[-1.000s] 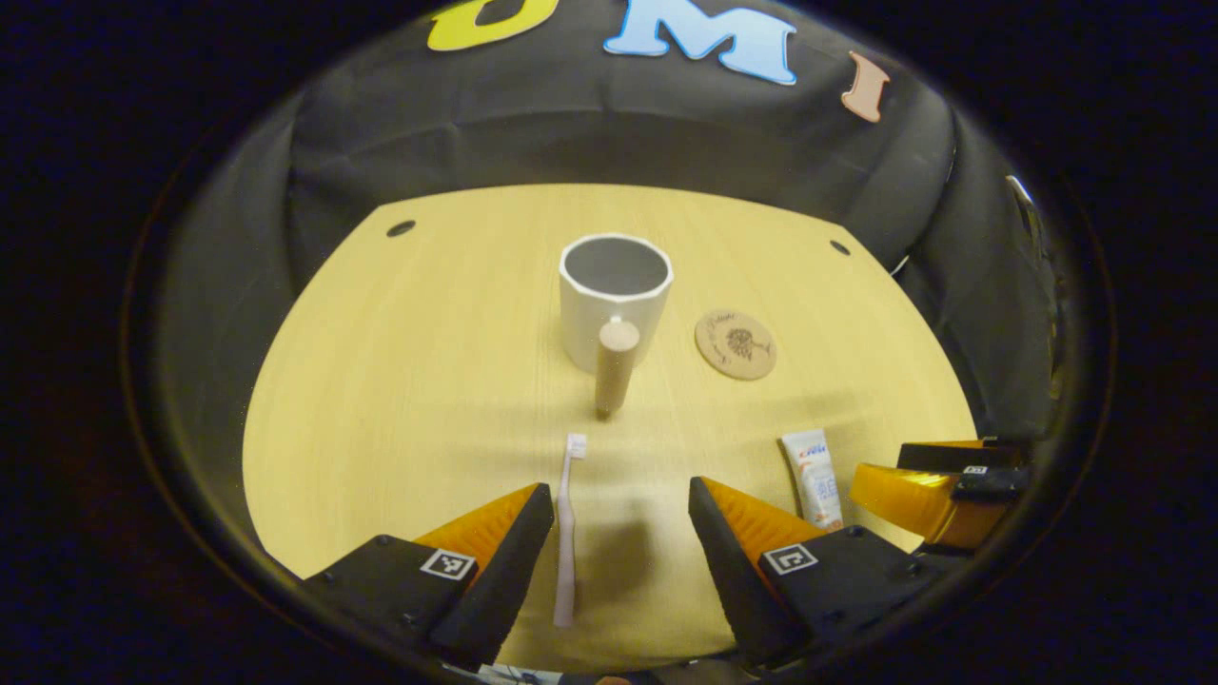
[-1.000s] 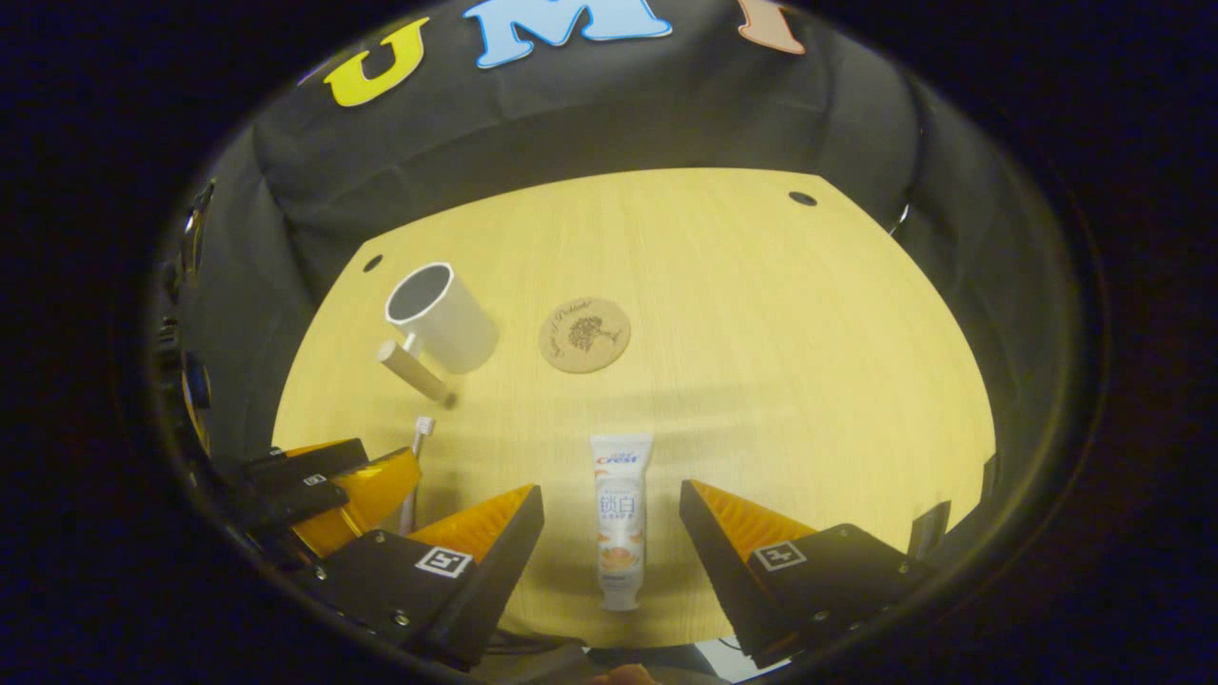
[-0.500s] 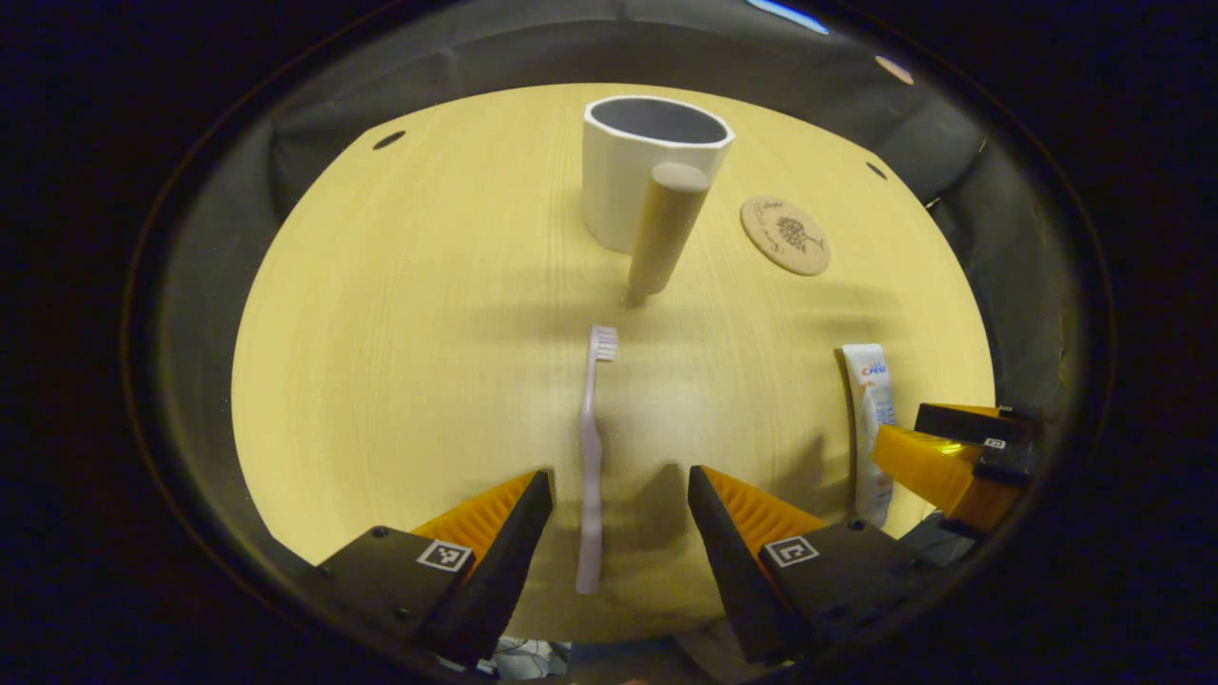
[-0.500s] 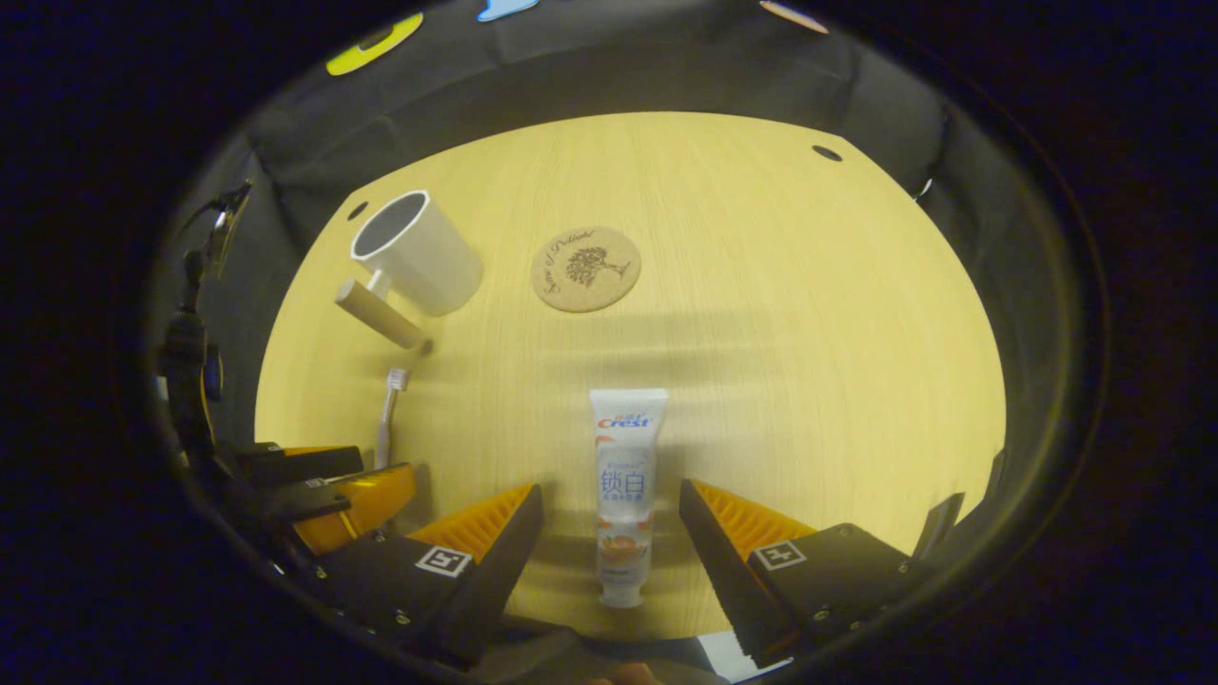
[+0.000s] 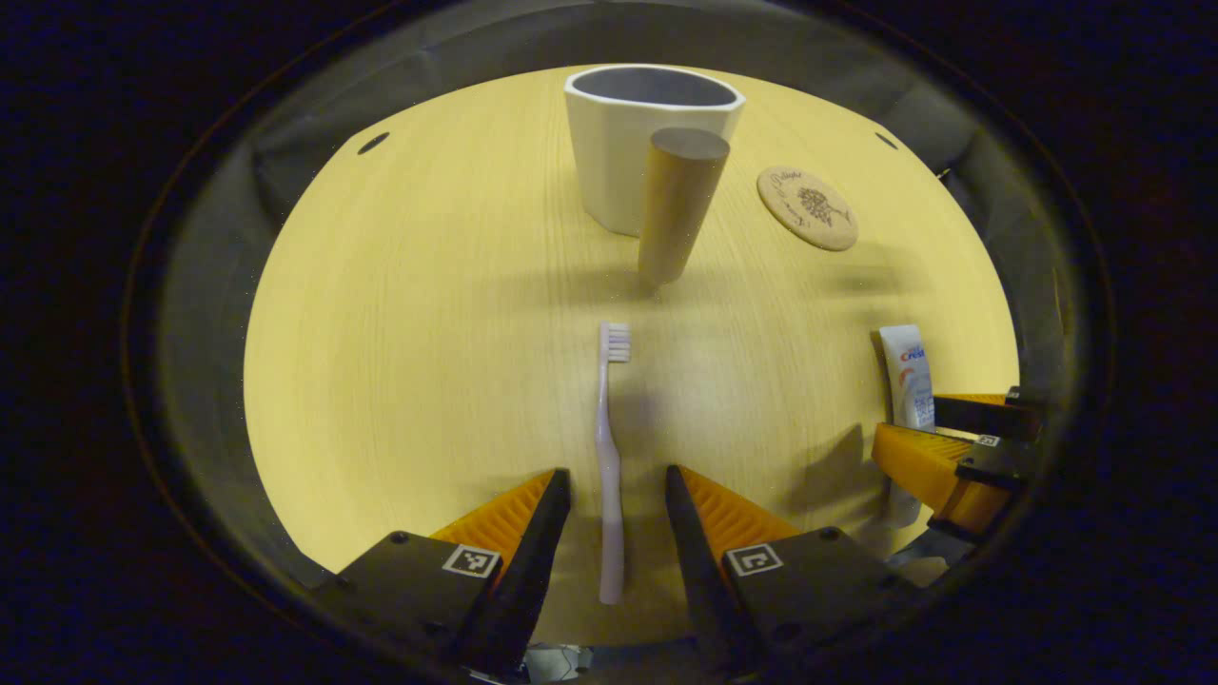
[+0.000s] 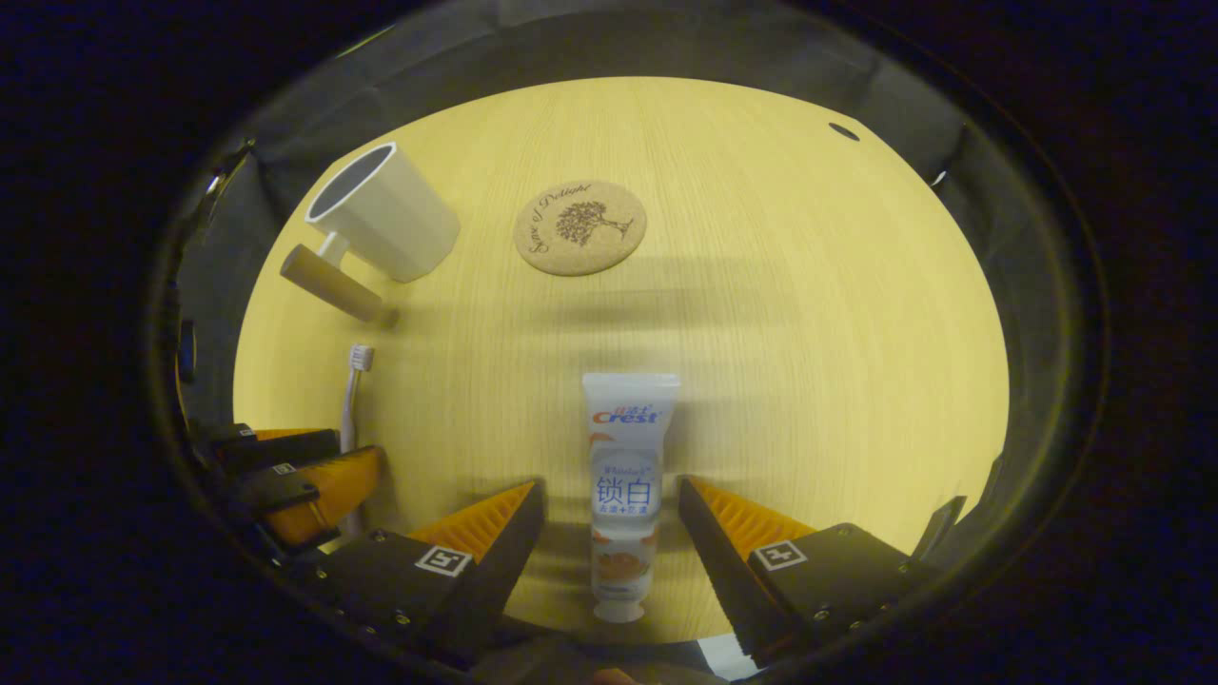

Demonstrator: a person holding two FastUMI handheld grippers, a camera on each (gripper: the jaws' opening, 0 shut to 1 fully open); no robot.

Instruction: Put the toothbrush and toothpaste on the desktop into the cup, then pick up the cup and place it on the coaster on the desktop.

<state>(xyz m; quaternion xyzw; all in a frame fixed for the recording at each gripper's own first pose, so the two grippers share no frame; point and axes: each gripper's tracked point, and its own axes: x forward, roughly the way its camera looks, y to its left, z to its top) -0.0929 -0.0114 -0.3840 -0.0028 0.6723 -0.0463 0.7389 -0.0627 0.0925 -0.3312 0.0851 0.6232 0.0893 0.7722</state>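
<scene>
Now both are straddling: left hand-held gripper (image 5: 617, 499) open around the toothbrush (image 5: 609, 457), right hand-held gripper (image 6: 609, 514) open around the toothpaste (image 6: 623, 485); squeezing mid-body looks best.

White cup (image 5: 617, 152) with tan wooden handle (image 5: 674, 205); lilac toothbrush (image 5: 609, 457); white toothpaste tube (image 6: 624, 476); brown cork coaster (image 6: 579, 227), dark tree print; yellow wood-grain tabletop (image 6: 809, 333).

Pale wooden table (image 5: 400, 314) with round holes near its far corners (image 6: 843, 130); dark cloth wall (image 6: 609, 48) hangs behind it.
</scene>
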